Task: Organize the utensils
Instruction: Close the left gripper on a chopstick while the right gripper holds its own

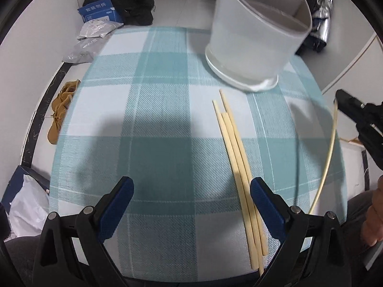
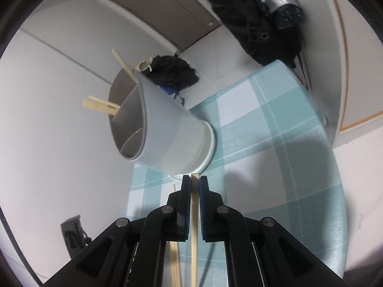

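**Chopstick gripped on the right, three more lying on the bench**

The bench [image 1: 167,124] is covered by a teal and white checked cloth. At its far side stands a white utensil holder [image 1: 256,40] with inner dividers; several chopstick ends [image 2: 100,105] stick out of its mouth in the right wrist view.

On the floor beyond the bench lie a black bag [image 1: 136,2] and a blue box [image 1: 99,10] with white Chinese characters on it, too small to read surely. Beside them sit clear plastic packets [image 1: 95,28], and a tan shoe [image 1: 59,112] lies near the bench's left edge.

The left gripper [image 1: 191,205] hangs over the cloth with its blue-padded fingers spread wide and nothing between them. Three loose chopsticks [image 1: 237,162] lie side by side on the cloth, their near ends running under its right finger.

The right gripper [image 2: 195,179] has its fingers clenched on a single chopstick [image 2: 194,215], held just before the holder's base.
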Tool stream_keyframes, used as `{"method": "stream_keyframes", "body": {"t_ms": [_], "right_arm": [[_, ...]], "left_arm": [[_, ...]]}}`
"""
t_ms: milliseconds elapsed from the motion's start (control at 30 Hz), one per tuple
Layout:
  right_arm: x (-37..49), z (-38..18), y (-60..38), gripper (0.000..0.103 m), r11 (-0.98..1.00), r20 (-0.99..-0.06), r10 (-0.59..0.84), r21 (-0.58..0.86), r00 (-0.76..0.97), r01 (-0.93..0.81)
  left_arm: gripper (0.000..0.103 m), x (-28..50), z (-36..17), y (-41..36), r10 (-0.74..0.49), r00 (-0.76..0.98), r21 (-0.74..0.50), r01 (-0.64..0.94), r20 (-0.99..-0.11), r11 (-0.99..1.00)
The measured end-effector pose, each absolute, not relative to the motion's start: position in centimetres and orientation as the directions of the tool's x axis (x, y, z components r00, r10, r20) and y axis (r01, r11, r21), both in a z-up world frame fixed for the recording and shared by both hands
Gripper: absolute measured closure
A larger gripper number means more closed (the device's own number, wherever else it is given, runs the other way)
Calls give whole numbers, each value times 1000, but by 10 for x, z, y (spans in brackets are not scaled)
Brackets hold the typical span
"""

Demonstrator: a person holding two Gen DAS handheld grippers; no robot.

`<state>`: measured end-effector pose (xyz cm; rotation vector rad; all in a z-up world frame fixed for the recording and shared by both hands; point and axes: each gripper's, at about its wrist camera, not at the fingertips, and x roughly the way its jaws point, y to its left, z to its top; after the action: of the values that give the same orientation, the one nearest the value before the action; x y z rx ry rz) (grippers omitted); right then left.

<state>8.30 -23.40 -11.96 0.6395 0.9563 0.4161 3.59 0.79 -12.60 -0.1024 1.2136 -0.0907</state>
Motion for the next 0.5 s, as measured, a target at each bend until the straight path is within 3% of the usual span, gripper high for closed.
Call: {"method": "stream_keyframes", "body": {"t_ms": [100, 500], "right_arm": [[83, -121, -249, 97, 708, -587, 604, 706, 539, -26], [78, -114, -272, 97, 681, -514, 590, 731, 623, -42]], "left_arm": [[8, 39, -131, 1, -60, 337, -59, 12, -940, 998], [8, 54, -136, 1, 1, 269, 2, 3, -963, 1000]]}}
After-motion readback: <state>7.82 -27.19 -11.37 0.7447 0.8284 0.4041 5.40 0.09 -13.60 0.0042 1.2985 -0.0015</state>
